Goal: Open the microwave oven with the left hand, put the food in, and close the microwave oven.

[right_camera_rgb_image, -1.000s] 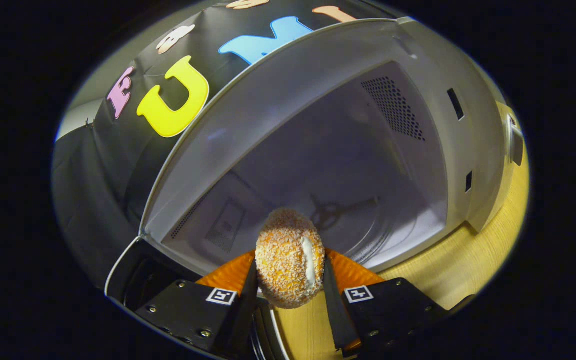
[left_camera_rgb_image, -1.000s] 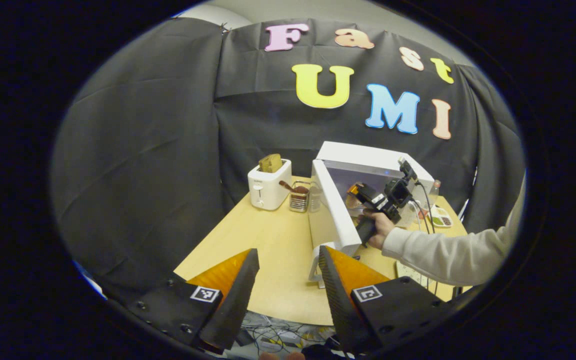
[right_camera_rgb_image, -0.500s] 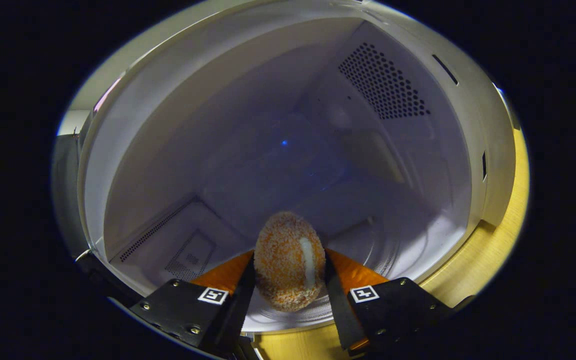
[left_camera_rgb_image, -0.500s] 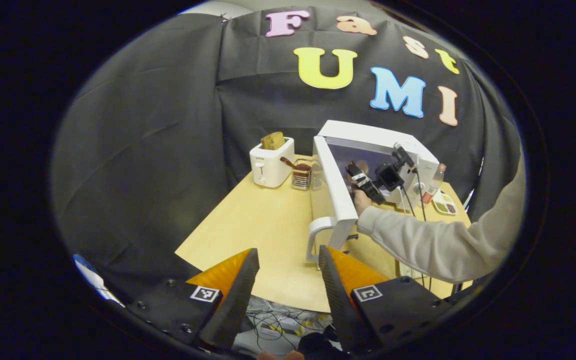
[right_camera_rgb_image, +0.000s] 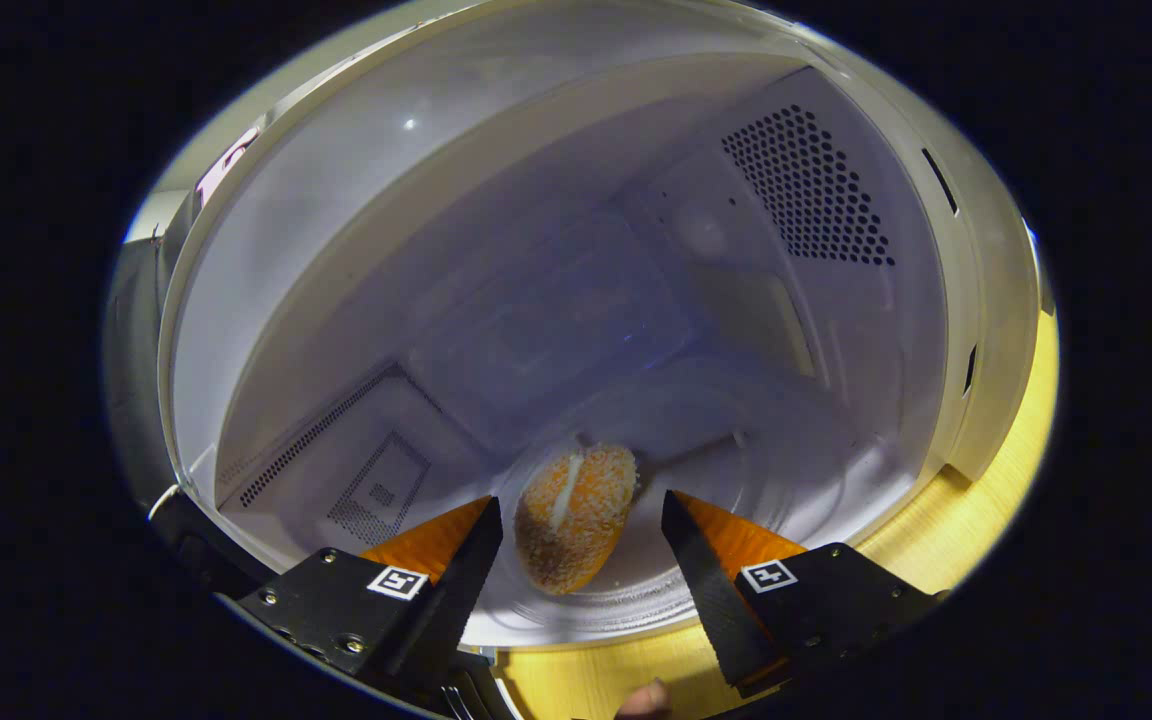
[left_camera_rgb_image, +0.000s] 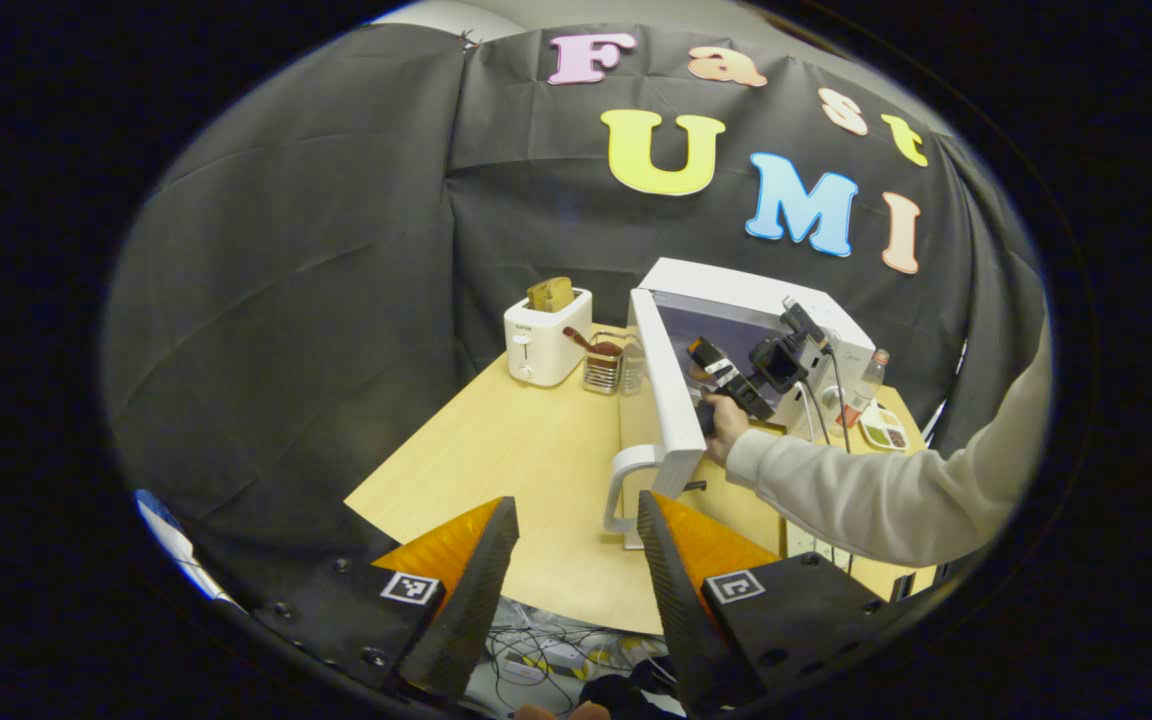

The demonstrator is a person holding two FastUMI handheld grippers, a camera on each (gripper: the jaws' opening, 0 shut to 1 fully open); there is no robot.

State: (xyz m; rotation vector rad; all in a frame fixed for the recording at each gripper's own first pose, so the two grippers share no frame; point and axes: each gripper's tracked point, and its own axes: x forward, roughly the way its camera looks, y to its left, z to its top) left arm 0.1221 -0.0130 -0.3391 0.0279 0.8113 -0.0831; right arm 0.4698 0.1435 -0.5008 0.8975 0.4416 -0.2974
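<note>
Right tool [right_camera_rgb_image: 576, 540] jaws spread wide, holding nothing; food [right_camera_rgb_image: 574, 515] lies between them on the microwave [right_camera_rgb_image: 556, 300] turntable. Withdraw straight back, avoiding contact. Left tool [left_camera_rgb_image: 576, 560] open, empty, short of the door handle [left_camera_rgb_image: 624, 490].

One microwave oven [left_camera_rgb_image: 736, 300] stands on the one desk [left_camera_rgb_image: 526, 470], with its one door [left_camera_rgb_image: 664, 400] swung open and one handle [left_camera_rgb_image: 621, 490] on that door. One toaster [left_camera_rgb_image: 541, 345] sits at the far edge, holding one slice of bread [left_camera_rgb_image: 550, 294]. One wire basket [left_camera_rgb_image: 603, 365] stands beside it. One bottle [left_camera_rgb_image: 862, 385] and one small tray [left_camera_rgb_image: 884, 430] of several coloured bits, too small to count, lie past the oven. Two tongs are in play: the left tongs [left_camera_rgb_image: 569, 535] and the right tongs [right_camera_rgb_image: 581, 535], each with two fingers. One crumbed food ball [right_camera_rgb_image: 573, 515] lies on the one glass turntable [right_camera_rgb_image: 756, 480] inside the oven. One hand [left_camera_rgb_image: 726, 440] and one sleeve [left_camera_rgb_image: 886, 490] show.
</note>
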